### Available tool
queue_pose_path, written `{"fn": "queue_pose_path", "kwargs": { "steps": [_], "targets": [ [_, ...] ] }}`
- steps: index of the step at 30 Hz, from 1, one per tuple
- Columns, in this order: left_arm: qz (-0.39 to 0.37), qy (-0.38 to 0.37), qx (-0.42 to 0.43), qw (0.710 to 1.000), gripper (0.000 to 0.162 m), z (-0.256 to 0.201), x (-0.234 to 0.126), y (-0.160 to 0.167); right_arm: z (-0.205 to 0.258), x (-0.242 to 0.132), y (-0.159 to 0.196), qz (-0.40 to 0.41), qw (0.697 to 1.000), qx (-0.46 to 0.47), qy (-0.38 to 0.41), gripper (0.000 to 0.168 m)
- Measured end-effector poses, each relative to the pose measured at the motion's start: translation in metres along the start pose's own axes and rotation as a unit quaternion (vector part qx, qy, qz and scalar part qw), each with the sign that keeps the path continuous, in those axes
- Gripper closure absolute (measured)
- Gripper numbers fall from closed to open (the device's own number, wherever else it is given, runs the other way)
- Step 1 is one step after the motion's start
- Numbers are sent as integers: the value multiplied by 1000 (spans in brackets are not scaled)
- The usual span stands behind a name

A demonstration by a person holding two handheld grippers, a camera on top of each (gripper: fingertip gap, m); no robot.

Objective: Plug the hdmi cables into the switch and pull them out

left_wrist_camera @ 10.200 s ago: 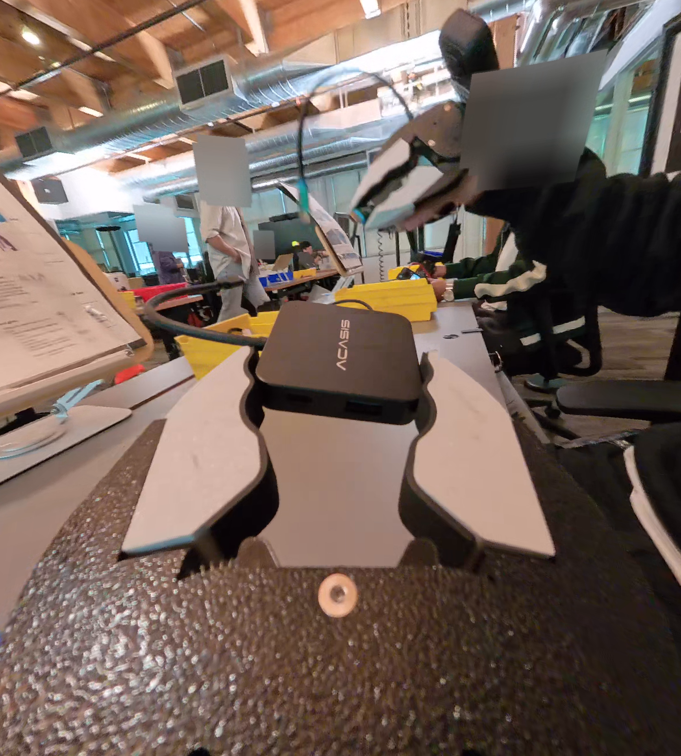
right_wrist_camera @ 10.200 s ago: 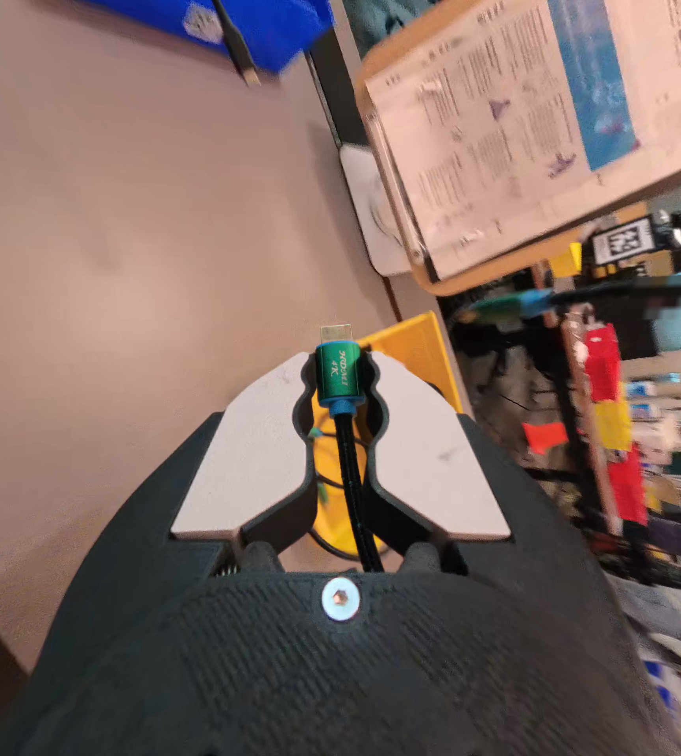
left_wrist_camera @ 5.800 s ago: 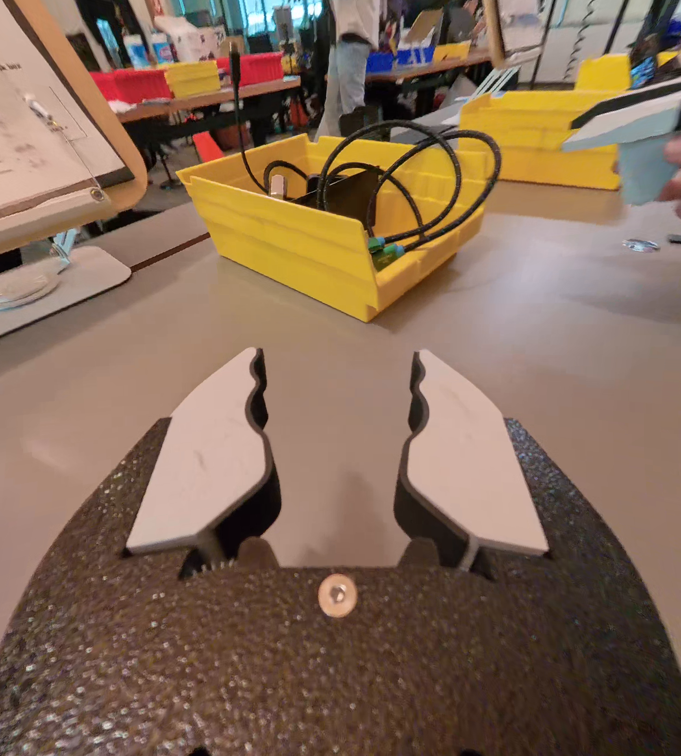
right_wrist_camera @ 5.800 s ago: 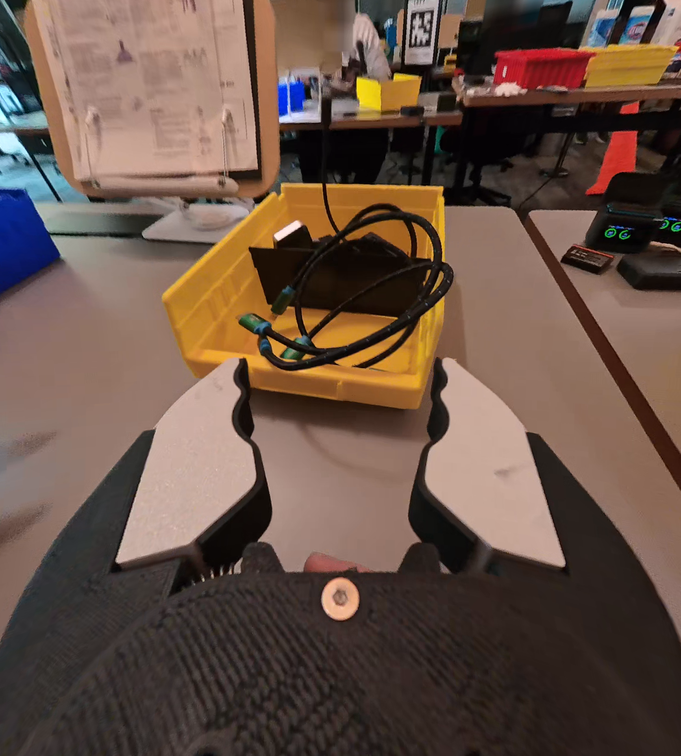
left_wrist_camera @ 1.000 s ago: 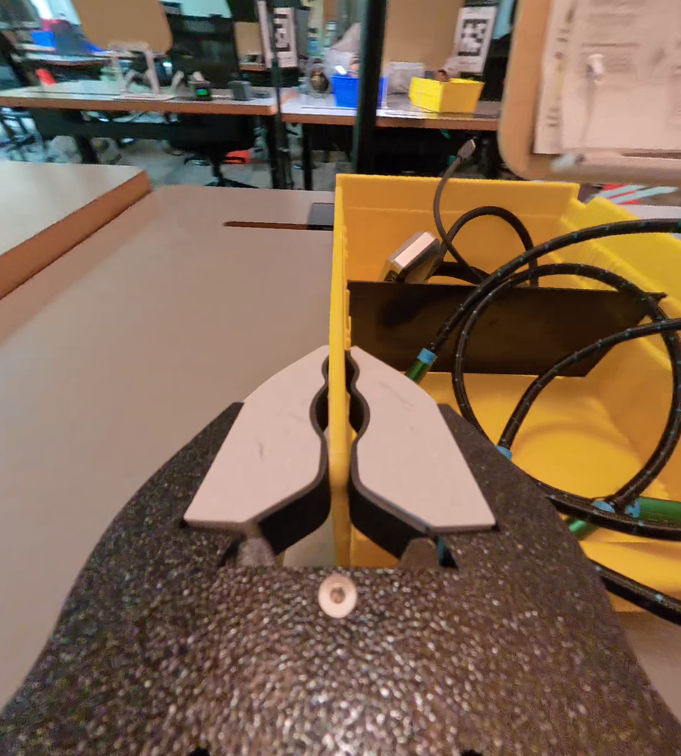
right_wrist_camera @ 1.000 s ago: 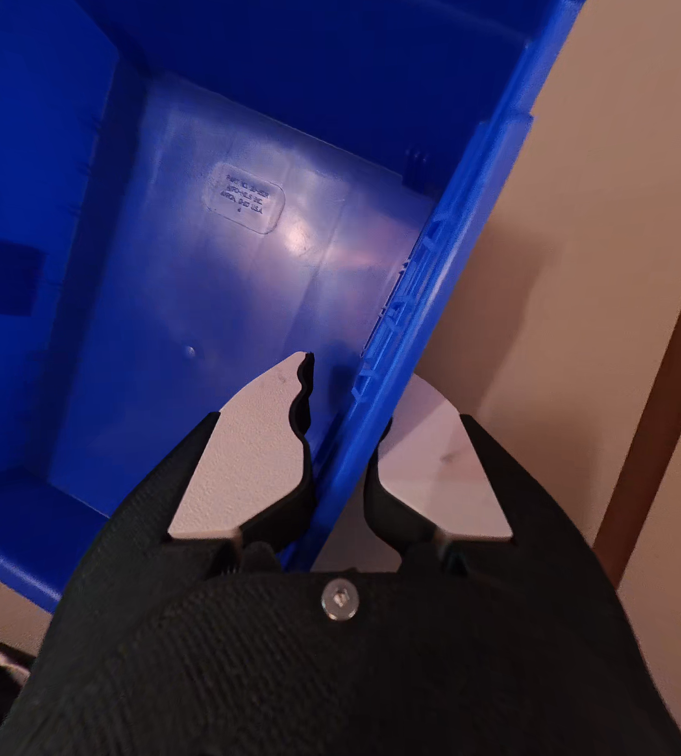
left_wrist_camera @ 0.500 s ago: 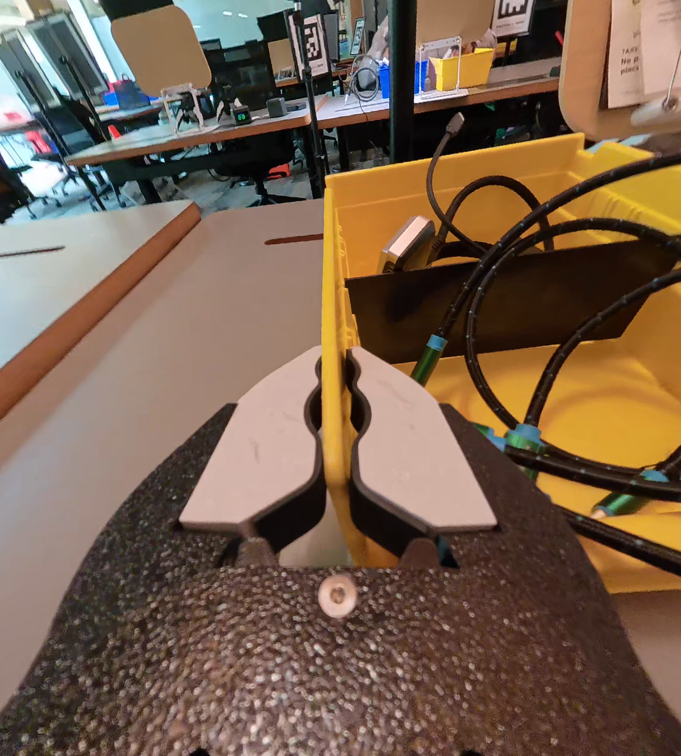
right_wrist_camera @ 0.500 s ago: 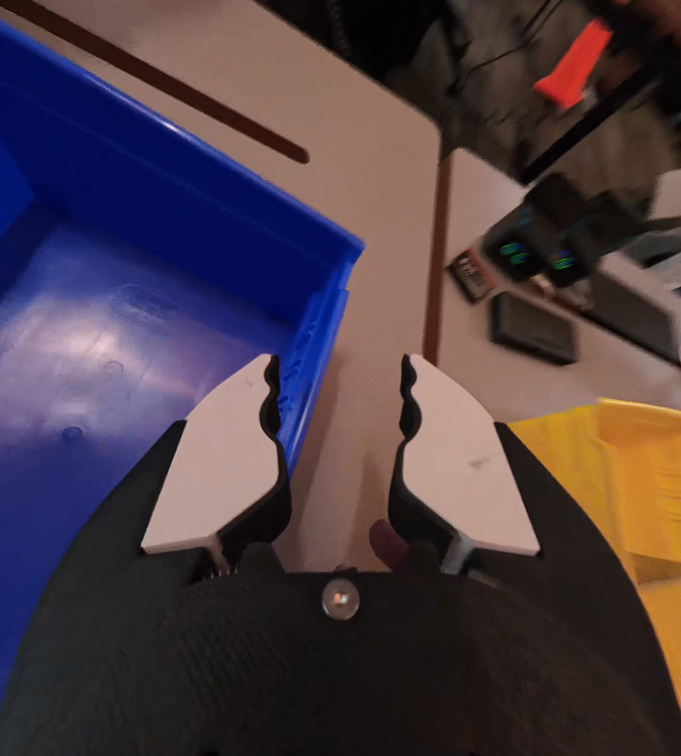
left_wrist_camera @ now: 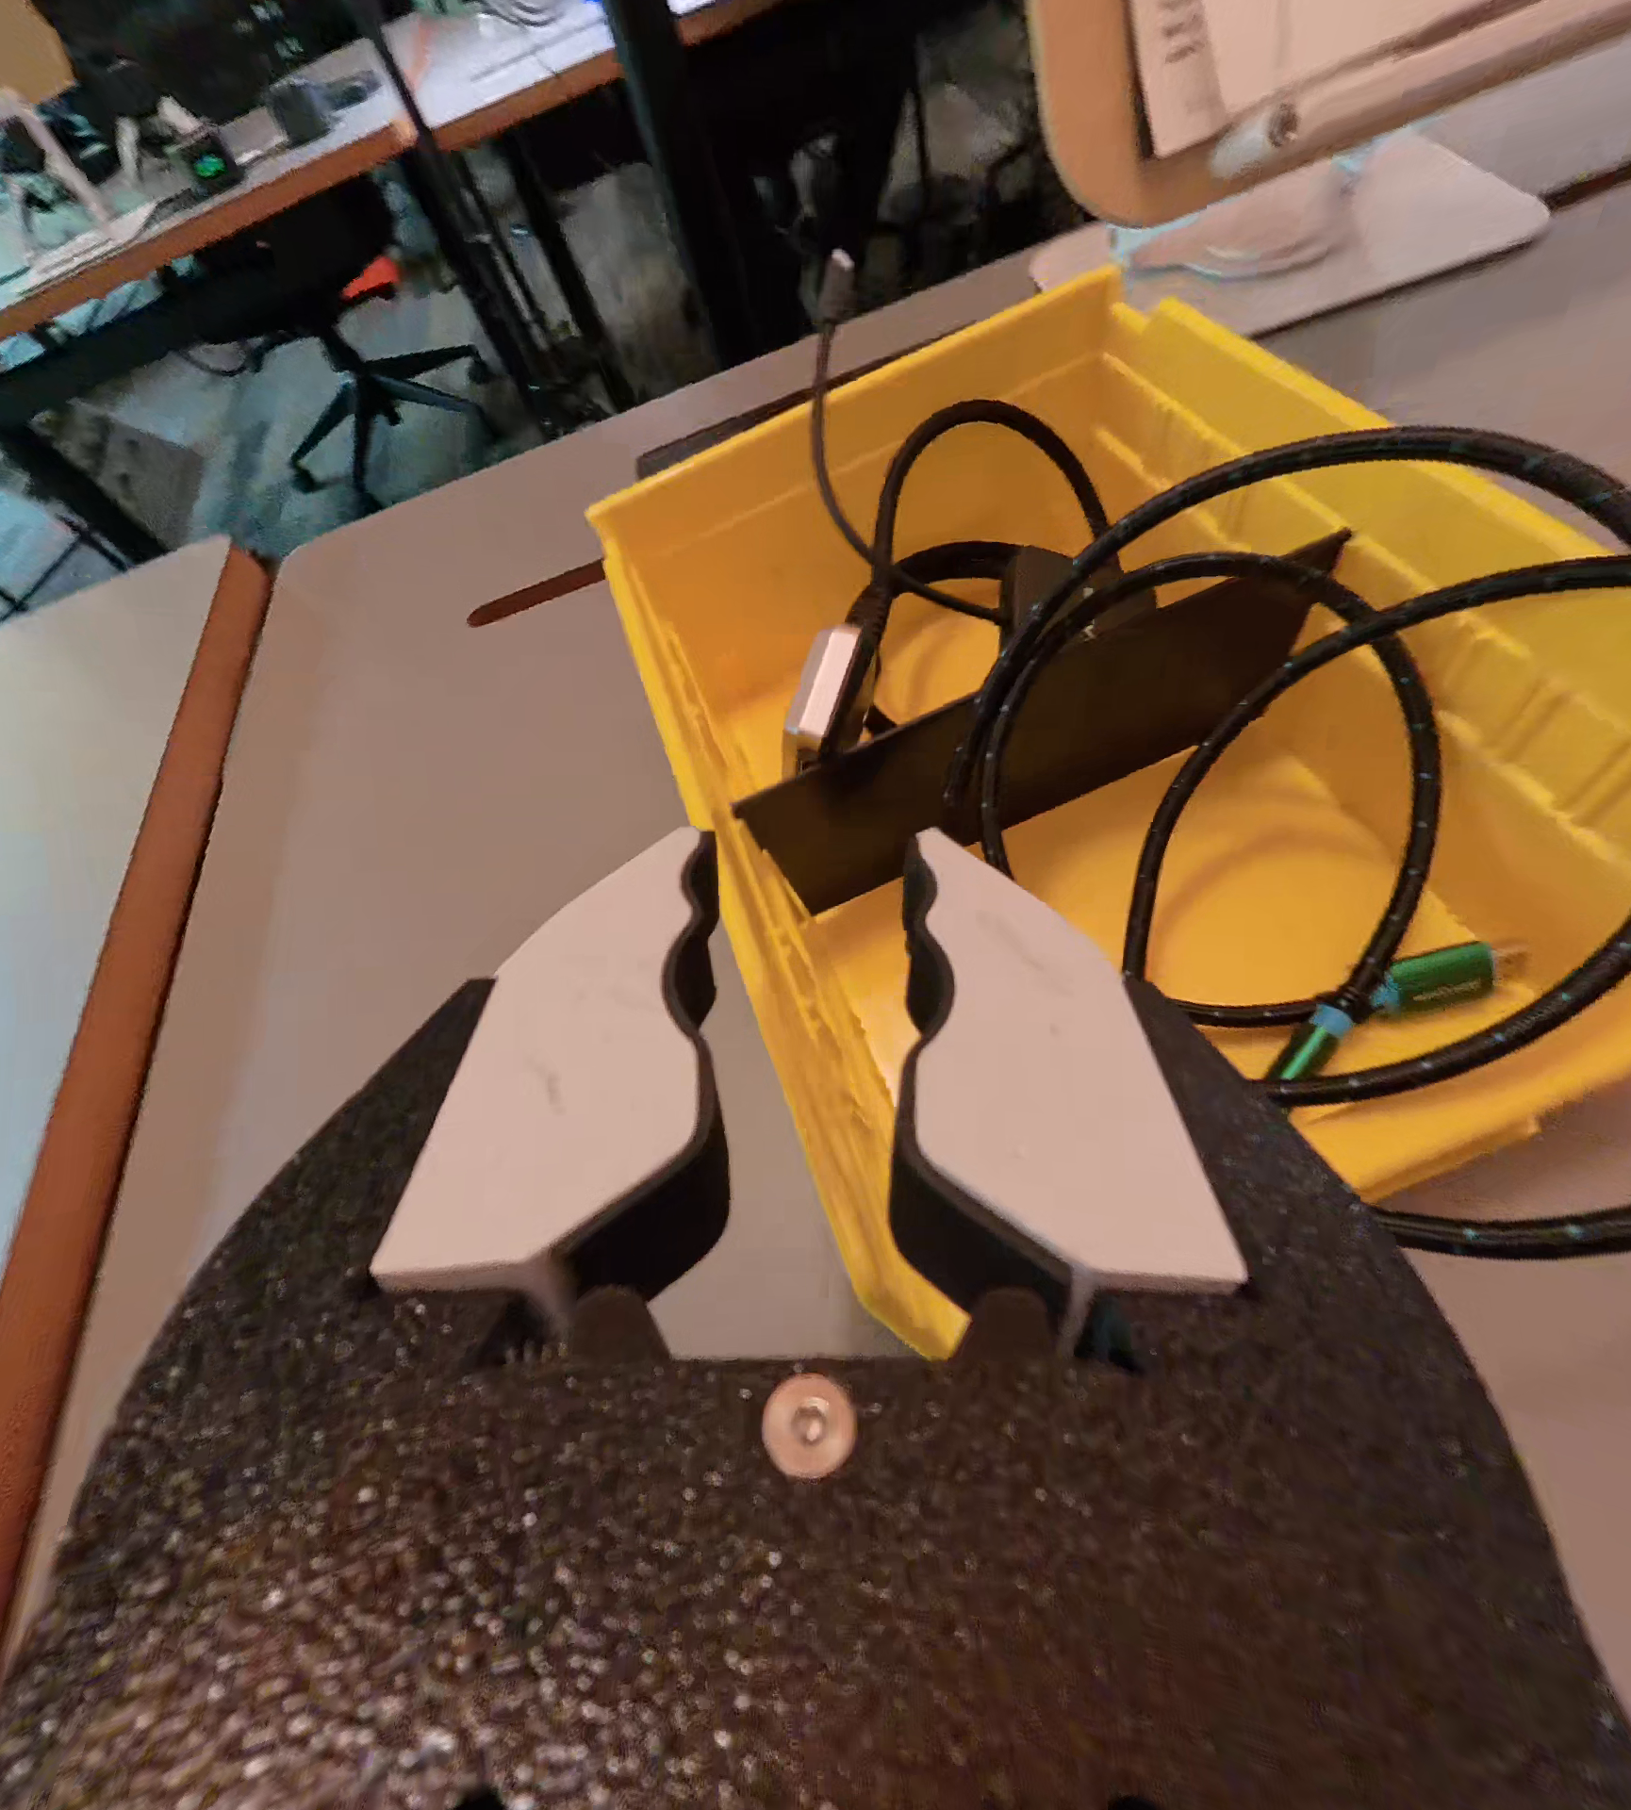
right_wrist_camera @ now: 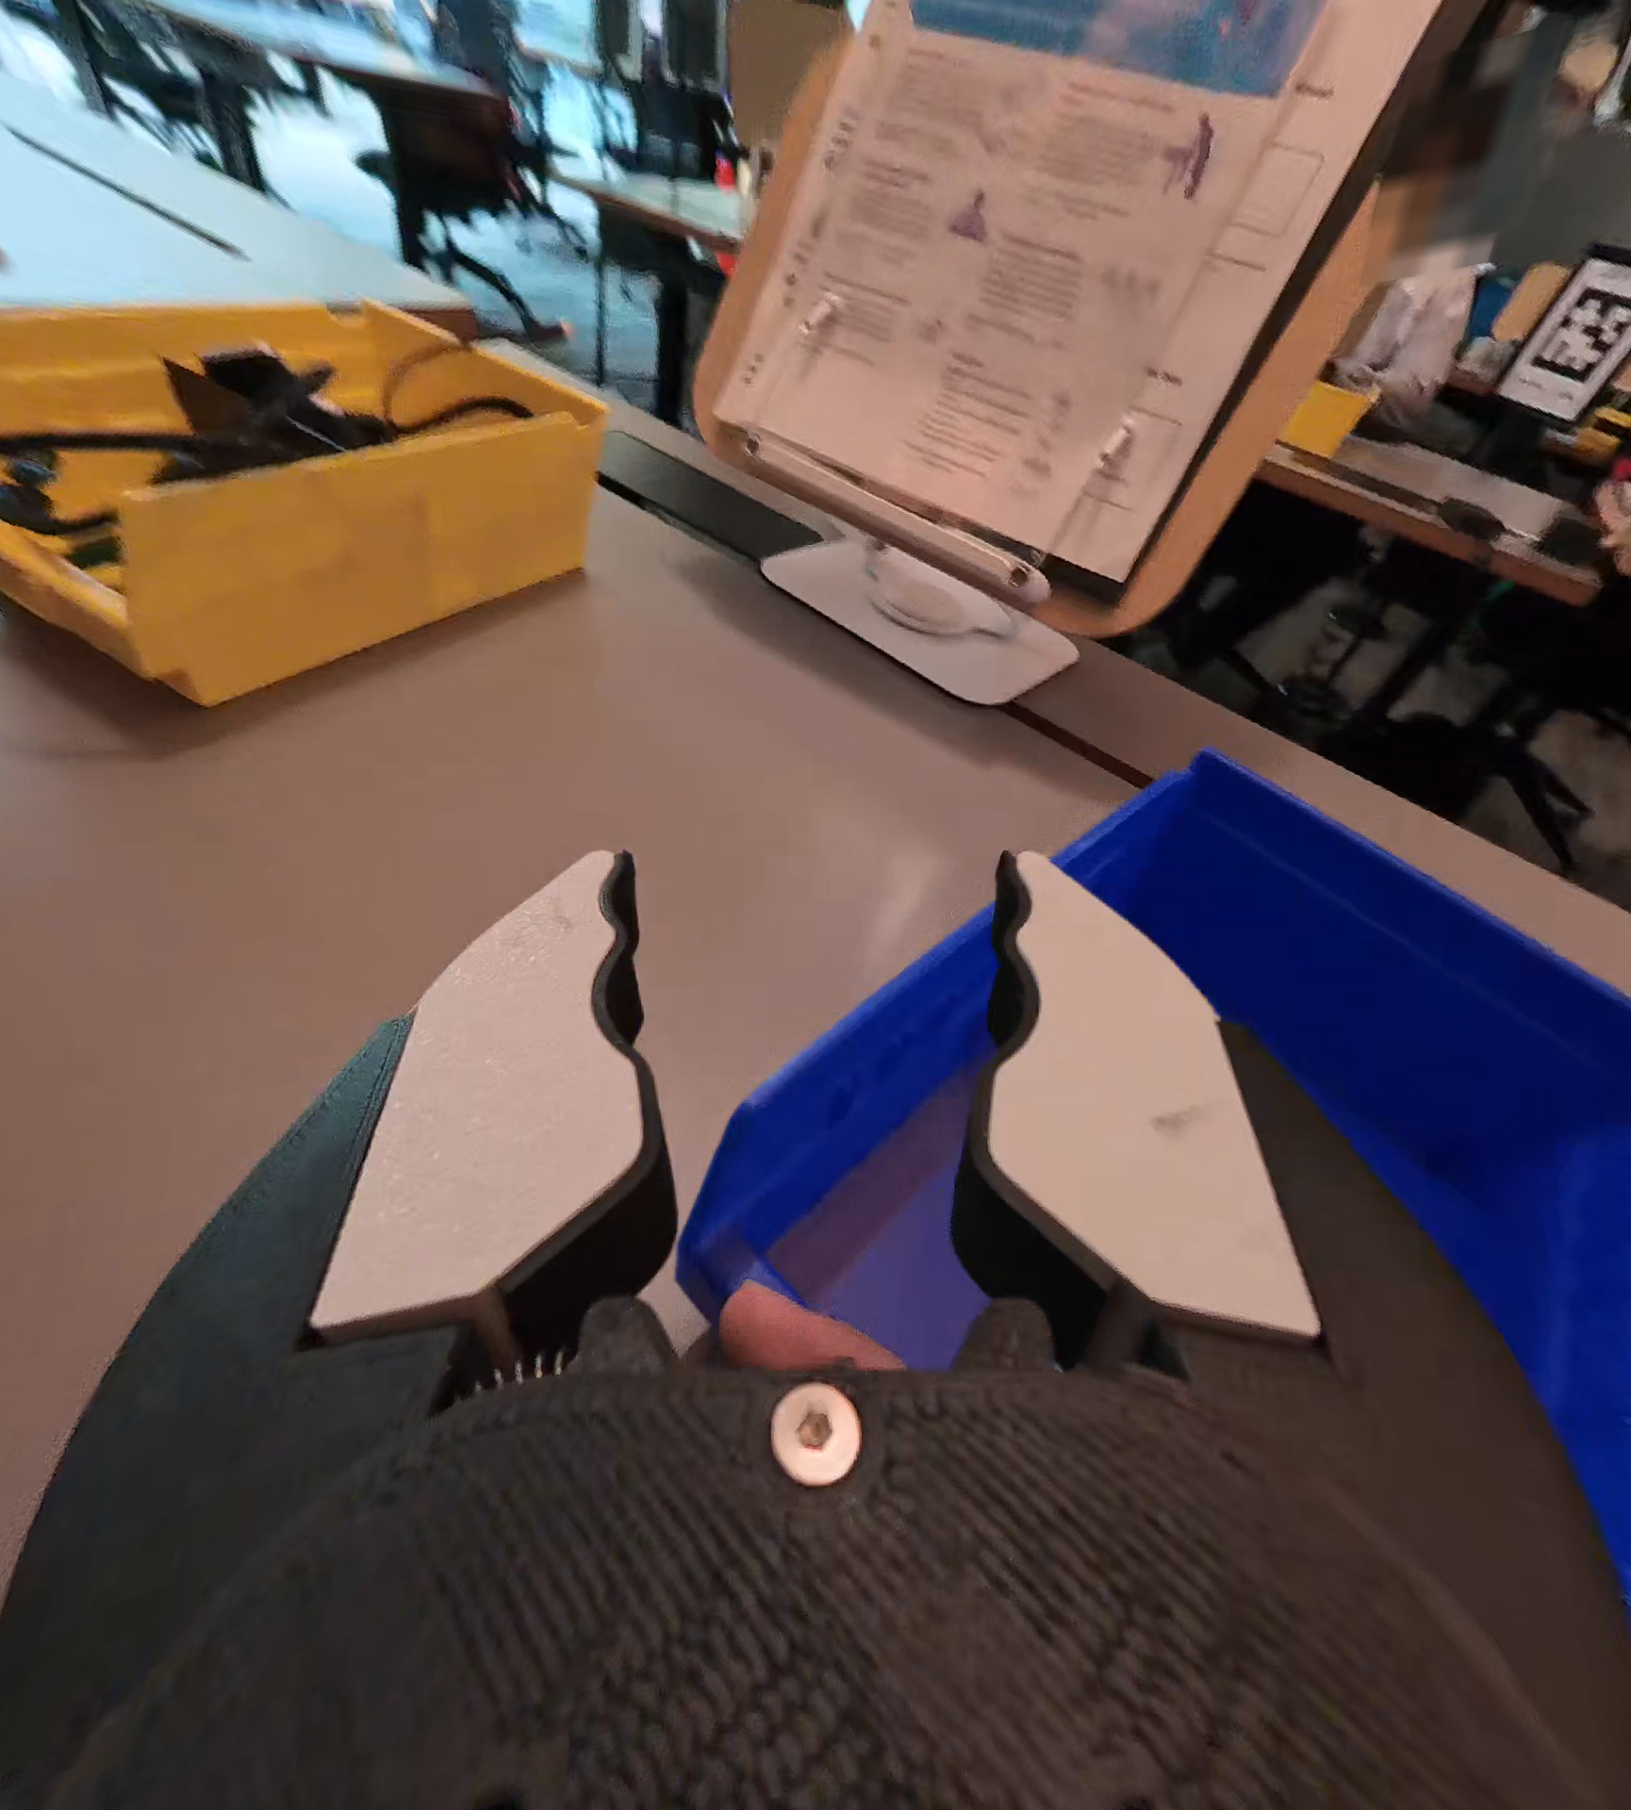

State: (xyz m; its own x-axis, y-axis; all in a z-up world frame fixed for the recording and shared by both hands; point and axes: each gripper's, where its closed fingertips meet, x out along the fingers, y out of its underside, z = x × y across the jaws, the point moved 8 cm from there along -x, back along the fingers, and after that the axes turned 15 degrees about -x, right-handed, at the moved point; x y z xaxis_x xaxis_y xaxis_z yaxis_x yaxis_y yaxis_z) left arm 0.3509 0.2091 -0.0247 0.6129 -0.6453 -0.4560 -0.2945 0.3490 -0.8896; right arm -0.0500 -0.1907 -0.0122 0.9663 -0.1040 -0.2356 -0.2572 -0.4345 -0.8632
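The grey table (left_wrist_camera: 459, 784) takes up most of both views. On it, the left wrist view looks down into the yellow bin (left_wrist_camera: 1438, 1126), while the right wrist view sees that bin (right_wrist_camera: 351, 568) only from outside, off to the far left and blurred. The right view alone shows the blue bin (right_wrist_camera: 1478, 1028) close under its gripper and a document stand (right_wrist_camera: 1037, 323) holding printed sheets behind it.

The left gripper (left_wrist_camera: 807, 911) has its jaws parted a moderate way, holding nothing, straddling the near side wall of the yellow bin without touching it. The right gripper (right_wrist_camera: 816, 916) is spread wide and empty, above the corner of the blue bin, with a fingertip showing at its base.

Inside the yellow bin, the black braided HDMI cables (left_wrist_camera: 1419, 744) lie in loose loops, one loop spilling over the front edge onto the table. Their green metal plugs (left_wrist_camera: 1438, 975) rest on the bin floor, unplugged. The switch (left_wrist_camera: 831, 700), a silver-edged box, leans behind a black divider (left_wrist_camera: 1037, 754) with a thin black lead rising from it
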Motion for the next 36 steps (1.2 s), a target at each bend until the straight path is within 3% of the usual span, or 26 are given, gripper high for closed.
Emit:
{"fn": "queue_pose_path", "kwargs": {
  "steps": [3,6,12,15,21,22,24,25,30,36],
  "targets": [
    [52,15,64,996,130,-3,4,-23,7,10,-1,36,999,-30,27,98],
    [121,15,114,986,129,-3,21,-41,24,18,-3,30,999,-30,-24,97],
    [198,32,98,975,118,-4,83,-67,36,24,-12,8,998,-35,-55,98],
    [254,40,97,962,111,-10,116,-68,38,27,-9,24,997,-51,-54,98],
    [363,-31,129,922,116,-5,155,-43,40,32,-2,36,995,-63,-62,99],
    [360,-44,134,922,114,-4,157,-43,40,32,0,36,995,-62,-64,99],
    [362,-41,141,921,139,-7,158,-43,39,34,3,38,996,-55,-66,99],
    [360,-35,150,920,143,-9,158,-42,39,35,5,38,996,-50,-68,99],
    [300,-58,236,922,143,-21,143,-51,39,37,9,38,995,-46,-74,100],
    [153,-166,381,897,144,-45,84,-116,39,37,10,39,996,-44,-74,100]
  ]
}}
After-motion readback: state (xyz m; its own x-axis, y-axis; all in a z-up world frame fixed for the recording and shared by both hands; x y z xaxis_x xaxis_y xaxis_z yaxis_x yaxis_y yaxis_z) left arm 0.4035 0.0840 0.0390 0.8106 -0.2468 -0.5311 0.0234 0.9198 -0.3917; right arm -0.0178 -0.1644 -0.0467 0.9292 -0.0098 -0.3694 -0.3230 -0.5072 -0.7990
